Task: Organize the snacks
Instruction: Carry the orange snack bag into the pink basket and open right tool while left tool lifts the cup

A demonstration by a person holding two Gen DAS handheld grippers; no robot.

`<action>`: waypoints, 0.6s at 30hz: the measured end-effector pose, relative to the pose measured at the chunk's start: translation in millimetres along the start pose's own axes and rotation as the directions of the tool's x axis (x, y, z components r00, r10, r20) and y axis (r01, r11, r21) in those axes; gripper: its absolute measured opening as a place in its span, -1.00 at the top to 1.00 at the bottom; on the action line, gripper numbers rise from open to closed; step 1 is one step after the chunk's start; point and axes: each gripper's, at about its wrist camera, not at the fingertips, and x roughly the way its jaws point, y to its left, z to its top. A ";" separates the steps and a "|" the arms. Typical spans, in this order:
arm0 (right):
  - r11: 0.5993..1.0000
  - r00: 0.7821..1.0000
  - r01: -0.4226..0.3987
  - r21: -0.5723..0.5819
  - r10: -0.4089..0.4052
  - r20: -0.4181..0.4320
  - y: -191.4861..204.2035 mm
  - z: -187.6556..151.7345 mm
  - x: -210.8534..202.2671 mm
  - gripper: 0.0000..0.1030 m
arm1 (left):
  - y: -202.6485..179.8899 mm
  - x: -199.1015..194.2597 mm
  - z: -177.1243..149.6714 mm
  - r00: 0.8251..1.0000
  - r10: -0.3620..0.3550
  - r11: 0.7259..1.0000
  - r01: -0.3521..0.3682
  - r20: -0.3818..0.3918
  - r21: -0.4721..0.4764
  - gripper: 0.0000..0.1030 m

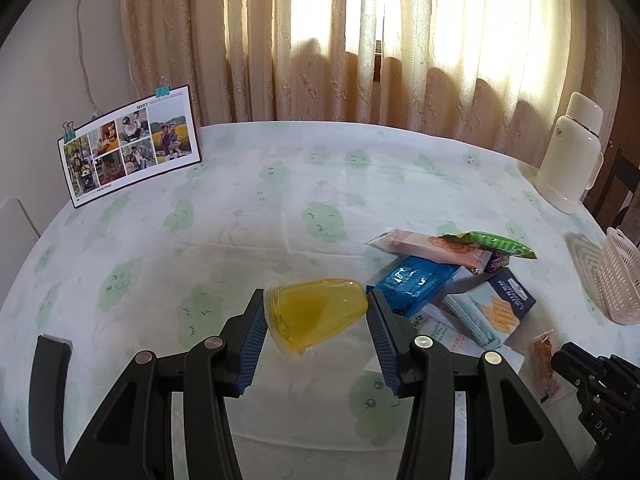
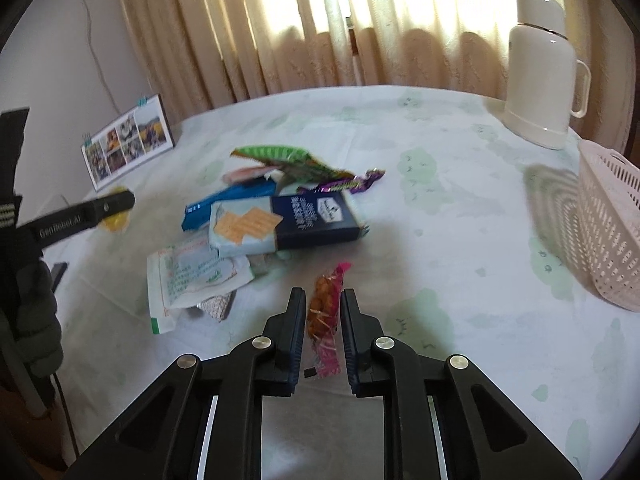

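Observation:
A yellow jelly cup point(image 1: 316, 312) lies on its side just above the tablecloth, and my left gripper point(image 1: 316, 299) is shut on it, blue pads pressing both sides. My right gripper point(image 2: 323, 294) is shut on a slim clear packet of orange snacks with pink ends point(image 2: 326, 320), held low over the cloth. A pile of snacks lies between them: a dark blue cracker box point(image 2: 312, 216), a blue pack point(image 1: 416, 280), a pink pack point(image 1: 428, 248), a green packet point(image 2: 280, 156) and a white sachet point(image 2: 188, 276).
A pale pink slotted basket point(image 2: 612, 232) stands at the table's right edge. A cream thermos jug point(image 2: 540, 72) is at the back right. A clipped photo card point(image 1: 128, 144) stands at the back left. A gloved hand point(image 2: 36, 320) holds the left tool.

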 end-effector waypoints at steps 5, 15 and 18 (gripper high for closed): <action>0.999 0.999 -0.029 0.026 0.029 -0.014 -5.0 -0.2 1.5 0.61 | -9.8 -4.7 -2.2 1.000 -0.017 1.000 0.017 0.004 0.005 0.11; 0.999 0.999 0.011 -0.042 -0.013 -0.031 8.2 8.0 11.1 0.35 | -18.4 -6.9 -5.0 0.999 -0.032 0.999 0.032 0.004 0.012 0.11; 0.999 0.998 0.038 -0.029 -0.039 -0.055 5.0 5.6 18.3 0.31 | -17.7 -7.0 -5.0 0.999 -0.034 0.999 0.034 0.003 0.011 0.11</action>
